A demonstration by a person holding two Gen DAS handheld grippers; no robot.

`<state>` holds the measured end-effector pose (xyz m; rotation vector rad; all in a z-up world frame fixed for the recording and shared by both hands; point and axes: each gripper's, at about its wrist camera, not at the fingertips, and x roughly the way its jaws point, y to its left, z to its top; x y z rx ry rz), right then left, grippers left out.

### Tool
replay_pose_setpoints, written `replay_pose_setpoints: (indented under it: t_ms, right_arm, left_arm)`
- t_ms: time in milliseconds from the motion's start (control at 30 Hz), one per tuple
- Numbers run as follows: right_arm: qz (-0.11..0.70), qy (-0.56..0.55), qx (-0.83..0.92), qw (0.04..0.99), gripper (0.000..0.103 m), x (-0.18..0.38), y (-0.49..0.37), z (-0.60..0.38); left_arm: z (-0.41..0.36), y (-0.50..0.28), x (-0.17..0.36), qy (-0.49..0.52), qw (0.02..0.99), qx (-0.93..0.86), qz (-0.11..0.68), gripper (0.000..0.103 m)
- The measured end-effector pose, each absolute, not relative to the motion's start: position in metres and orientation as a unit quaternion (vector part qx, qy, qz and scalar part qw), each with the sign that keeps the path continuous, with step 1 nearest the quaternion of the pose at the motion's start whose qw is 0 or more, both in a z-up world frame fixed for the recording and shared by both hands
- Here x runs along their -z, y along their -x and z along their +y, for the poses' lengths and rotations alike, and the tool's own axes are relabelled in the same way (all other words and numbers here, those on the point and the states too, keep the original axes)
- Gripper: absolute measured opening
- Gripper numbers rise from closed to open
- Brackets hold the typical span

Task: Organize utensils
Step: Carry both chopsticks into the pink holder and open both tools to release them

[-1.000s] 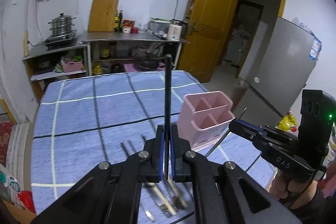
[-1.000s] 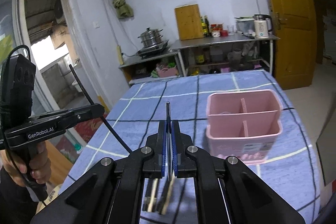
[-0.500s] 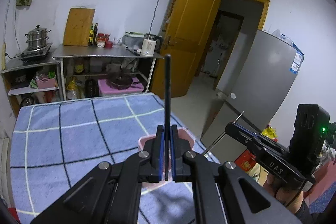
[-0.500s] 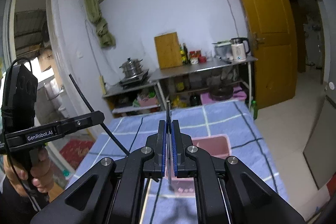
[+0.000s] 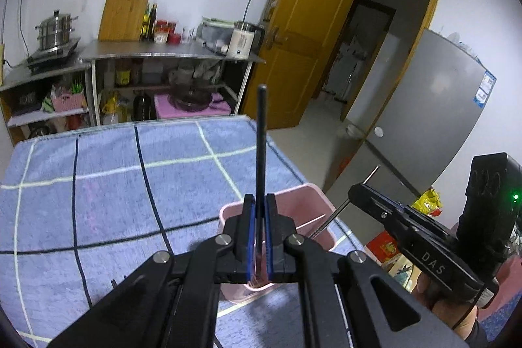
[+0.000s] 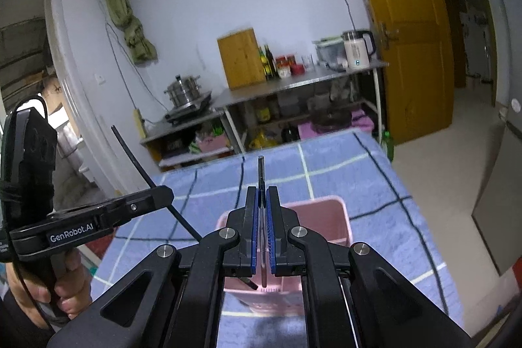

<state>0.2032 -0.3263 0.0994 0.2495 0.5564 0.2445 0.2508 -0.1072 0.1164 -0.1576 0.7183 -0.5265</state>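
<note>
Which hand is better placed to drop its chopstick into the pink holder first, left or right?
Probably the right. The right claw holds its silver chopstick with the lower end already at the pink holder. The left claw holds a black chopstick similarly close, so the margin is small.

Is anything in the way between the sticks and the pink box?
Nothing visible. The left gripper holds a black chopstick and the right gripper a silver chopstick, both directly above the open pink box.

Home kitchen: steamer pot [image 5: 55, 33] on stove, kettle [image 6: 356, 49], fridge [image 5: 424, 116].
</note>
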Motion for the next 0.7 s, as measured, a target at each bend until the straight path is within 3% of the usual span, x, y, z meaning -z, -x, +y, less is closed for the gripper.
replay_pose_setpoints:
  t_ms: [467,633,700]
  right_arm:
    - [0.314,-0.122,-0.113,0.935,0.005,-0.067,-0.22,-0.327]
    - [0.3,-0.117,-0.11,0.94,0.014,-0.076,-0.212,-0.326]
    - [0.291,-0.12,-0.109,0.943,0.021,-0.08,-0.205,-0.328]
  left_arm:
    - [-0.108,-0.264,-0.084,0.086,0.89,0.25,0.371,0.007]
    - [-0.104,-0.259,-0.088,0.085,0.892,0.25,0.367,0.018]
    - [-0.101,-0.255,-0.092,0.089,0.894,0.251,0.361,0.028]
